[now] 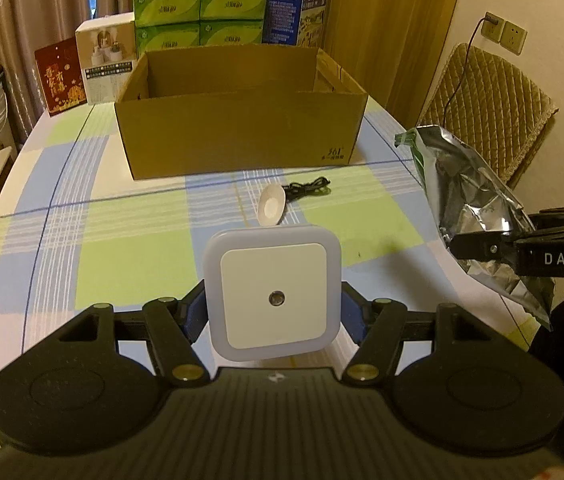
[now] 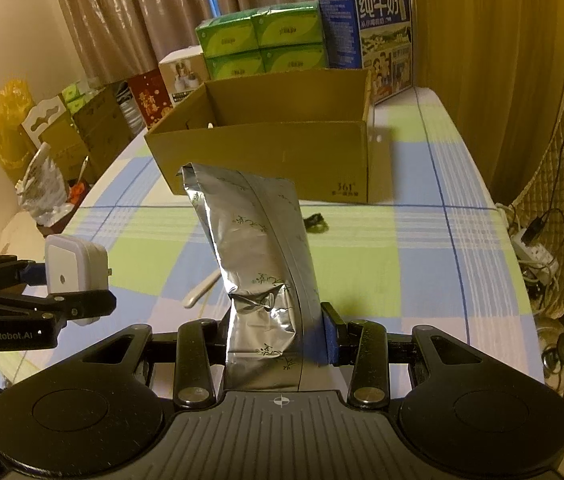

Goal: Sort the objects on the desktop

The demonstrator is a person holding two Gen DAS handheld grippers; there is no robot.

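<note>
holding both things up off the table (image 1: 81, 240): my left tongs (image 1: 273, 312) pinch the square night light (image 1: 273, 292), my right tongs (image 2: 277, 340) pinch the foil bag (image 2: 257, 248). i judge this the carry step; next, both must travel forward over the open cardboard box (image 1: 241, 128) rim before letting go.

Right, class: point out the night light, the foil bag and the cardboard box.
Night light (image 1: 273, 298), left wrist view, front face.
Foil bag (image 2: 259, 264), right wrist view, crumpled middle.
Cardboard box (image 1: 241, 136), left wrist view, front wall.
</note>
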